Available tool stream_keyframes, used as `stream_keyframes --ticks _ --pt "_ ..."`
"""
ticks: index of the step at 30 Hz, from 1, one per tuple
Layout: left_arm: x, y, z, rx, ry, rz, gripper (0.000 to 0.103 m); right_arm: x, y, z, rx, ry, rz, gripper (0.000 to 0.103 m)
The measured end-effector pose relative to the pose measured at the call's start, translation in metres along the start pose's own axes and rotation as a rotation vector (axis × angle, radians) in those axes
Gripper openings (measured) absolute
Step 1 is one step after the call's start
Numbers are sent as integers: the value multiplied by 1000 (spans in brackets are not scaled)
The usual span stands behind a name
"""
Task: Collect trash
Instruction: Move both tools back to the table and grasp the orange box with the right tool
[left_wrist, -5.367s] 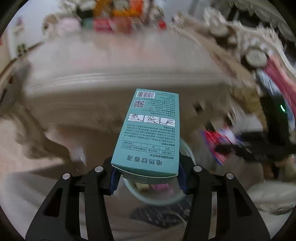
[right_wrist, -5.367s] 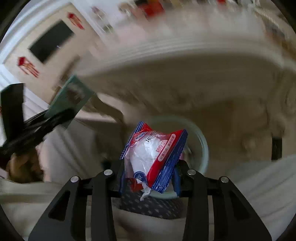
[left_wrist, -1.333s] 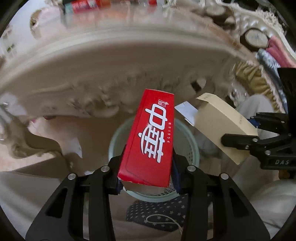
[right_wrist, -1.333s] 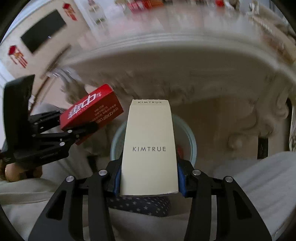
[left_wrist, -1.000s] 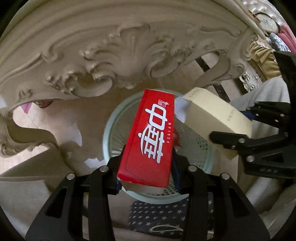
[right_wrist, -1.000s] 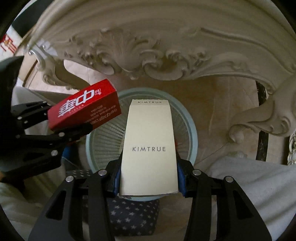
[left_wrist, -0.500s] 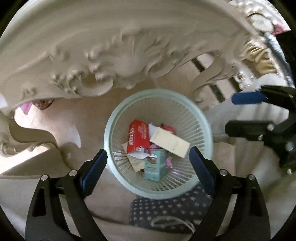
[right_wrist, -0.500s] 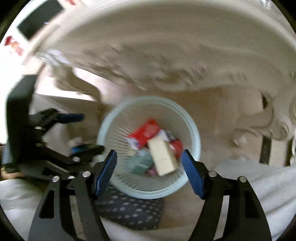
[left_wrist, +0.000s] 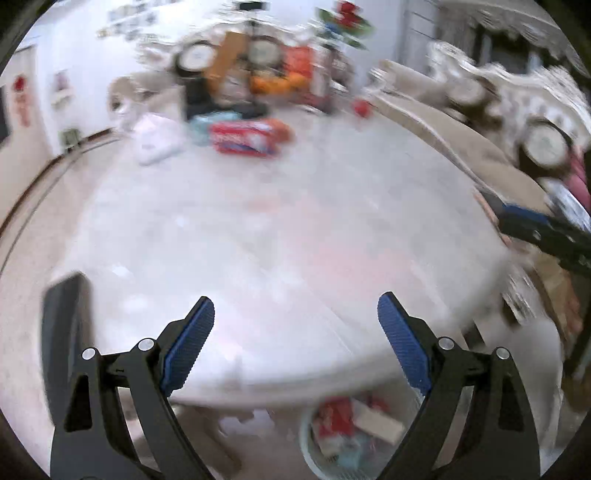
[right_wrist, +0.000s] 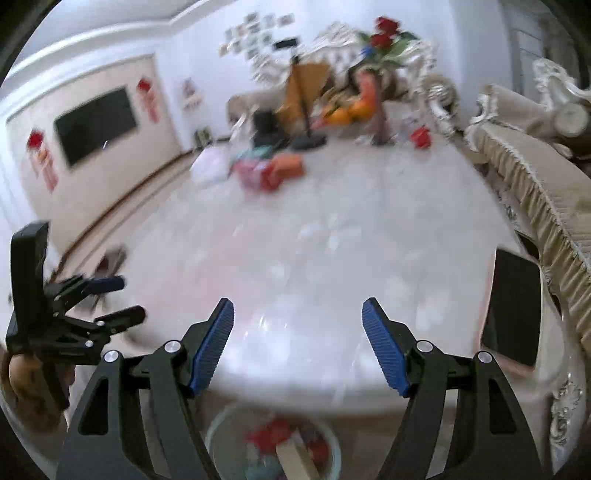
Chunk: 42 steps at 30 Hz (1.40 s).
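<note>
trash fills the pale green basket (right_wrist: 221, 432) standing on the floor below the near edge of the white marble table (left_wrist: 295, 229): a red box (left_wrist: 332, 417), a cream box (right_wrist: 295, 459) tilted on top, and something teal, all blurred. the left gripper (left_wrist: 295, 321) is released, blue pads wide apart with nothing between them. the right gripper (right_wrist: 297, 325) is also released and bare. colourful packets (left_wrist: 247, 136) lie near the table's far edge, too blurred to read. a dark tablet (right_wrist: 511, 306) lies at the right edge.
</note>
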<state>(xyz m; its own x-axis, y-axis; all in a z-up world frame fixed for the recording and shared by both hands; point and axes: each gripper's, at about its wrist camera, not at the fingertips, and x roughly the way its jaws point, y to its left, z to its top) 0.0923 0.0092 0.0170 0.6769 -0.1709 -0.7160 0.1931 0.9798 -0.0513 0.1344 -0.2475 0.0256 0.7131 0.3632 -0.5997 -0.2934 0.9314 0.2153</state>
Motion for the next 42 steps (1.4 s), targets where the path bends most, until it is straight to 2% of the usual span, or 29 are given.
stream_keyframes --ticks 5,8,11,14,17,20,24,25,29,33,37,40,42 --pt "32 27 34 -119 28 41 88 25 -7 20 1 -24 -3 68" --pt "59 38 58 -159 36 70 88 34 -9 35 -38 -35 -61 68" --pt "90 55 88 -254 35 66 88 43 -14 48 -50 -39 -116 68" --pt "118 66 119 -354 61 114 88 57 -28 66 -12 -52 -164 68" --pt "130 68 143 -424 30 140 88 78 -32 91 32 -68 -165 68" --pt "141 64 162 -446 13 169 88 111 -29 121 32 -79 -175 68" --pt "163 60 184 -455 29 253 88 144 -25 139 54 -66 -178 68" --pt "168 60 188 -467 31 260 88 154 -25 143 64 -55 -177 68" --pt "200 69 200 -600 59 209 88 177 -26 150 50 -38 -194 68" --pt "227 74 208 -699 82 230 88 202 -25 165 -14 -11 -236 68" --pt "248 74 213 -653 141 291 90 221 -21 179 -22 2 -228 68" --pt "240 85 205 -631 111 264 93 237 -6 189 -51 26 -183 68" --pt "233 98 199 -638 127 258 93 247 5 193 -65 45 -161 68"
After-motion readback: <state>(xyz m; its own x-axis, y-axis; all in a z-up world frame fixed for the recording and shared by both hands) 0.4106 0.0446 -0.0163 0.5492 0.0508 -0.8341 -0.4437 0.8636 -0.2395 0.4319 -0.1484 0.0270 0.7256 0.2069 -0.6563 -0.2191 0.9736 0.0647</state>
